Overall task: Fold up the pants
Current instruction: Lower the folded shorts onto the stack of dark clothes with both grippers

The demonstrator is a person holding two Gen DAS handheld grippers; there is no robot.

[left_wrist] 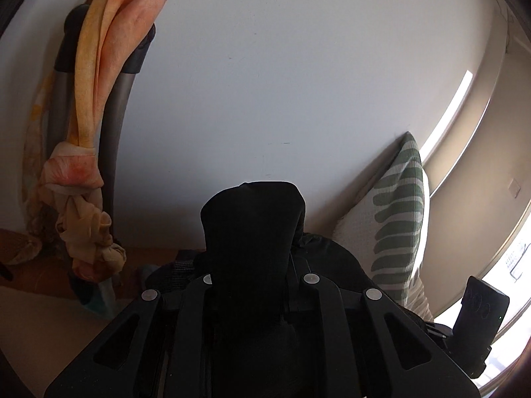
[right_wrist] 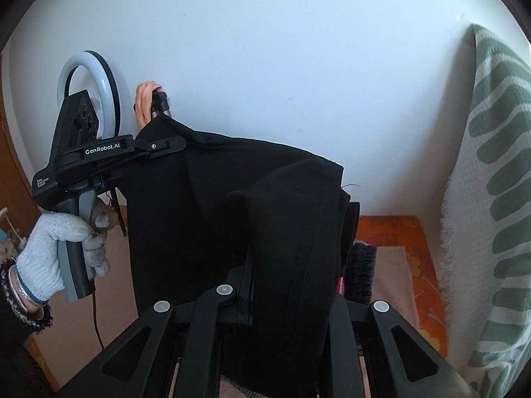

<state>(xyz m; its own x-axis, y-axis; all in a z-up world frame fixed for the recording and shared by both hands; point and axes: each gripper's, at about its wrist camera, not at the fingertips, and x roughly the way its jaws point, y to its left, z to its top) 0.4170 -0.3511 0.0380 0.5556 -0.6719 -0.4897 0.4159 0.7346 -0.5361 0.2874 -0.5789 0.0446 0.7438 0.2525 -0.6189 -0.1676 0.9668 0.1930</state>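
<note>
The black pants [right_wrist: 186, 199] hang in the air between my two grippers, in front of a white wall. In the right wrist view my left gripper [right_wrist: 172, 142], carried by a hand in a white glove [right_wrist: 56, 248], is shut on the upper left edge of the cloth. My right gripper [right_wrist: 292, 232] is buried under a thick fold of the pants, which covers its fingertips; it grips that fold. In the left wrist view a bunch of the black pants [left_wrist: 252, 298] is clamped in my left gripper [left_wrist: 254, 225] and hides its fingers.
A white pillow with green stripes [right_wrist: 491, 199] leans on the wall at the right, also the pillow [left_wrist: 391, 225] from the left. An orange scarf [left_wrist: 89, 132] is knotted on a grey pole. A ring light [right_wrist: 88, 83] stands at the left. Orange patterned bedding [right_wrist: 398, 232] lies below.
</note>
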